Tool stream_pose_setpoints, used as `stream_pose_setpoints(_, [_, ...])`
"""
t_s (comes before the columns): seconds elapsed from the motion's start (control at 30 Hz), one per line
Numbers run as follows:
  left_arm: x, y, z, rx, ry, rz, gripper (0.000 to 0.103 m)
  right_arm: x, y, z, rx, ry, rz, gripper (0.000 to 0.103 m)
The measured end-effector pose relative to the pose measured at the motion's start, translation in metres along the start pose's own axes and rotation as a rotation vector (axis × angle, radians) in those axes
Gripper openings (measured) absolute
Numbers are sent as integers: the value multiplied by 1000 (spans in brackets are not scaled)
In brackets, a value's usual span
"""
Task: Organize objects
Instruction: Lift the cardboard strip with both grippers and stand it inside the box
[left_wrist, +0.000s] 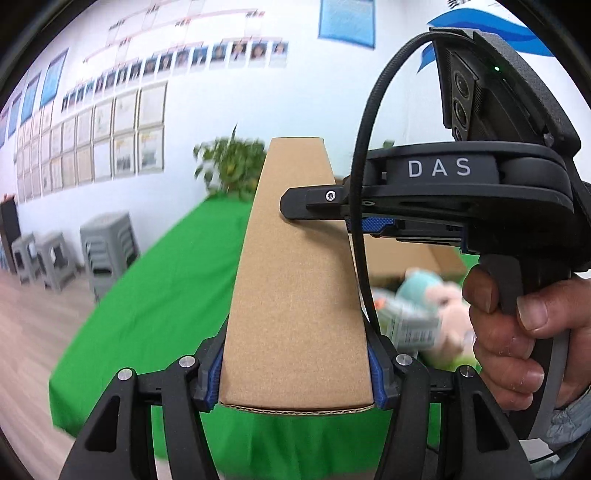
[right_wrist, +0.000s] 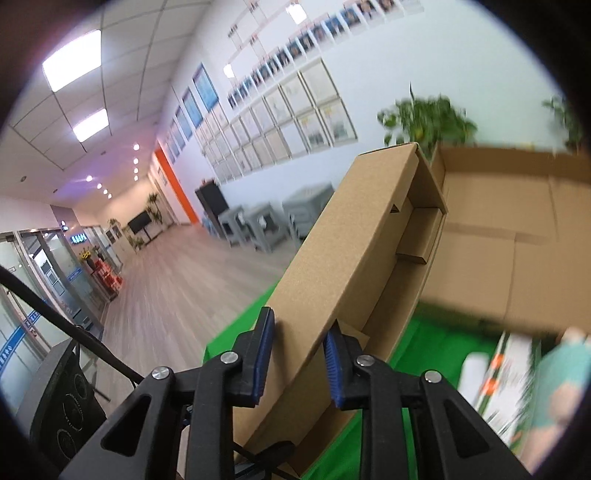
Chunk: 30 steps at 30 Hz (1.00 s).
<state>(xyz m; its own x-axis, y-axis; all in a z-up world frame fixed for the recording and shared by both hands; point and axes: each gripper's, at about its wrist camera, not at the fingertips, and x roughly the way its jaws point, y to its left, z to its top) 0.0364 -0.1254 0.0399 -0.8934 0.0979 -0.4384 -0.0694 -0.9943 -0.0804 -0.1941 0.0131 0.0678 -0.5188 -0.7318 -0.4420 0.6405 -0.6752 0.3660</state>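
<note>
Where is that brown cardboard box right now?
The cardboard box is held up above the green table, clamped between the left gripper and the right gripper; the plush toys lie beyond it, to the right.

On the black body of the right gripper, at about two o'clock in the left wrist view, stand the white letters "DAS"; nothing else is readable.

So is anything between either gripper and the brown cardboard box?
Nothing visible: the left gripper is shut on the brown cardboard box, and the right gripper clamps its side wall.
</note>
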Motion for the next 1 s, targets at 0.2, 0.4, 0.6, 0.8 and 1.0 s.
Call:
stream_pose_setpoints(0.2, [31, -17, 57, 46, -88, -34, 56, -8, -20, 40, -53, -108, -34, 23])
stream_pose_setpoints(0.4, [106, -31, 115, 14, -78, -104, 56, 1, -51, 64, -51, -134, -49, 20])
stream_pose_setpoints(0.6, [201, -36, 162, -70, 5, -186, 56, 33, -89, 76, -32, -66, -99, 19])
stream_pose_setpoints(0.8, [276, -22, 150, -233, 169, -295, 56, 83, -126, 78, 3, 56, -166, 17])
stream_pose_setpoints(1.0, [327, 29, 125, -414, 288, -343, 57, 125, -156, 63, 47, 155, -172, 17])
